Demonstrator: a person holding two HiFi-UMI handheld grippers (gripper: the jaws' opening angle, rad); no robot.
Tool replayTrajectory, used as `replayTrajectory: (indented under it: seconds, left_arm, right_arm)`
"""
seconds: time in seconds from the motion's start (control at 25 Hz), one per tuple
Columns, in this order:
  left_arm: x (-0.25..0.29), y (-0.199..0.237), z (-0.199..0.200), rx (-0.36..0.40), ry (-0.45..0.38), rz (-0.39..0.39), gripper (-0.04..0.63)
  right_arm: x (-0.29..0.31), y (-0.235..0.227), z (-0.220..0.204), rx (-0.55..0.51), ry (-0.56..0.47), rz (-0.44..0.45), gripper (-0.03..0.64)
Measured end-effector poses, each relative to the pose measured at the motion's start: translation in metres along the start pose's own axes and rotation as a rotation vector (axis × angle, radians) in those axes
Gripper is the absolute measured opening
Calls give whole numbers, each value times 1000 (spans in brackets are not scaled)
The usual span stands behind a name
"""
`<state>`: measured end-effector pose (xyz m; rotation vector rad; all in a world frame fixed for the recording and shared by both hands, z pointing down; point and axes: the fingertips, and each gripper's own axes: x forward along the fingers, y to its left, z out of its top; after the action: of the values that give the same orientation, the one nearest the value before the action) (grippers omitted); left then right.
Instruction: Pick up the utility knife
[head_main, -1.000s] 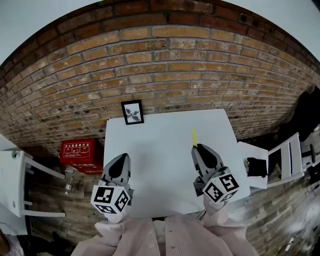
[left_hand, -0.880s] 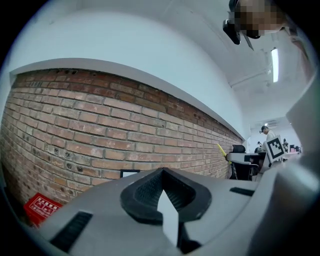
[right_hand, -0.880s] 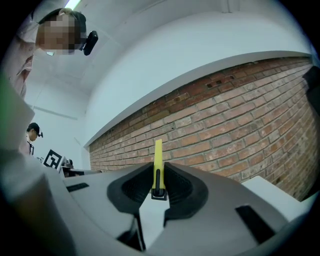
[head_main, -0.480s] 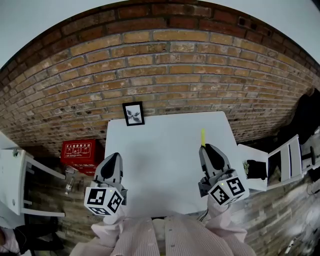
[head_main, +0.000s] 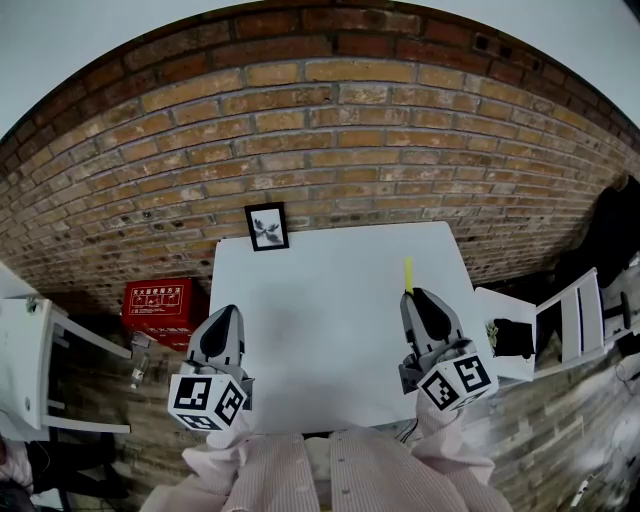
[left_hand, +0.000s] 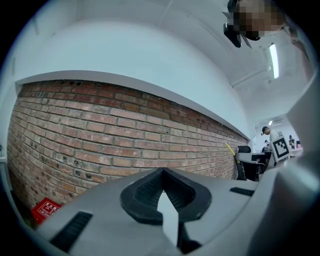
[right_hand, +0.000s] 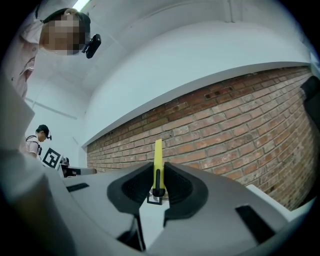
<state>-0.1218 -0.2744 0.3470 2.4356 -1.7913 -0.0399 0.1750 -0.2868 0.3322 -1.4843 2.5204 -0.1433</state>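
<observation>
Right gripper (right_hand: 158, 176): your jaws are clamped on the utility knife (right_hand: 158, 150). Its yellow body stands upright between the pads and pokes past the tips toward the brick wall (head_main: 330, 140). From the head view, the knife hangs over the right side of the white table (head_main: 320, 300), seemingly clear of the top. Left gripper (left_hand: 161, 174): your jaws are together, tips meeting, nothing between them, at the table's left edge. A framed picture (head_main: 266, 226) stands by the wall.

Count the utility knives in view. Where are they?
1. The yellow utility knife is clamped in the right gripper, sticking out past its jaws toward the brick wall. None lies on the white table. The left gripper is shut with nothing in it.
</observation>
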Motion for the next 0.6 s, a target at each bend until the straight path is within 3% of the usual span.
replayTrajectory:
  seconds: [0.6]
  left_arm:
    - [0,-1,-6,3,12,6,-6]
  right_arm:
    - [-2,1,-5,-19,17,-6,67]
